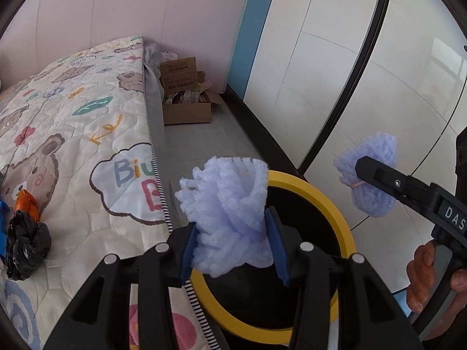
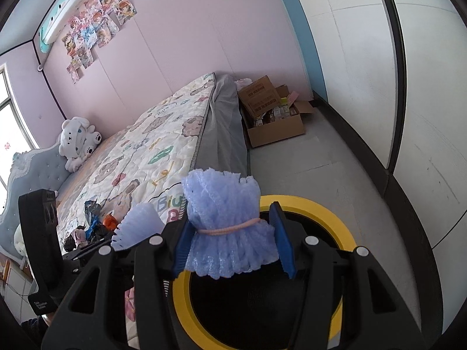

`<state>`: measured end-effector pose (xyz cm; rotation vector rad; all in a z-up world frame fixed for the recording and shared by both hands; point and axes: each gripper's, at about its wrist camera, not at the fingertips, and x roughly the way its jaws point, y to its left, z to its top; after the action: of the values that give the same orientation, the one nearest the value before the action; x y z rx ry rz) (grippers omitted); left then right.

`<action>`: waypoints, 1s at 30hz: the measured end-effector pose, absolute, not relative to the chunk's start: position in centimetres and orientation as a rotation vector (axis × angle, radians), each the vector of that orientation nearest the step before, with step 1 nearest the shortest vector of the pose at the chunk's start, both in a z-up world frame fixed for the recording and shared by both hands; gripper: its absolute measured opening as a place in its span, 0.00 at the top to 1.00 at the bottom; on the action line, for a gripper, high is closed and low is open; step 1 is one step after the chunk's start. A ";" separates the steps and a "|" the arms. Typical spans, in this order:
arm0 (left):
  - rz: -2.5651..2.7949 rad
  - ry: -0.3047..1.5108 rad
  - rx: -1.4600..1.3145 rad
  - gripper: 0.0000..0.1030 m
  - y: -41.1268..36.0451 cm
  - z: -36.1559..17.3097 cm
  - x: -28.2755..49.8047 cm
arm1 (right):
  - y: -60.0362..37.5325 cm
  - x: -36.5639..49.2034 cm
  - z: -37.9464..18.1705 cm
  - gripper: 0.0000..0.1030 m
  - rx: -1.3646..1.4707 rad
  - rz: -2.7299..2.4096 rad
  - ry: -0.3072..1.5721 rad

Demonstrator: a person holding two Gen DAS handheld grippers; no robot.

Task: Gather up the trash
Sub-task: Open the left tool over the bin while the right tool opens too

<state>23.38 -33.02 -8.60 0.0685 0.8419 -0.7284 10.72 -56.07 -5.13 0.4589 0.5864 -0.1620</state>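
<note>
While bin (image 1: 344, 221) gapes below, cardboard box (image 1: 186, 112) beyond

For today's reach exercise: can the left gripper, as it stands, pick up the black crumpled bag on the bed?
Probably not yet. The left gripper is shut on a purple foam net above the yellow-rimmed bin; the black bag lies off to its left.

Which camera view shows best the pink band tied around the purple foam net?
The right wrist view: the pink band crosses the purple foam net held by the right gripper. The left wrist view shows only a short piece of it.
</note>
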 end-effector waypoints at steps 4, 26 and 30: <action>-0.742 0.854 0.065 0.59 -33.5 -9.2 23.3 | -56.5 11.0 -5.4 0.52 0.461 -0.173 0.587; -0.662 0.785 0.020 0.12 -30.9 -7.6 23.0 | -57.0 8.2 -4.3 0.35 0.492 -0.241 0.528; -0.616 0.745 0.019 0.09 -29.3 -6.5 22.9 | -56.3 7.4 -3.7 0.32 0.472 -0.234 0.516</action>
<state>22.86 -29.27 -6.54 0.0194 0.7454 -0.6162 7.40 -56.28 -3.71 0.4716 0.5155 -0.2339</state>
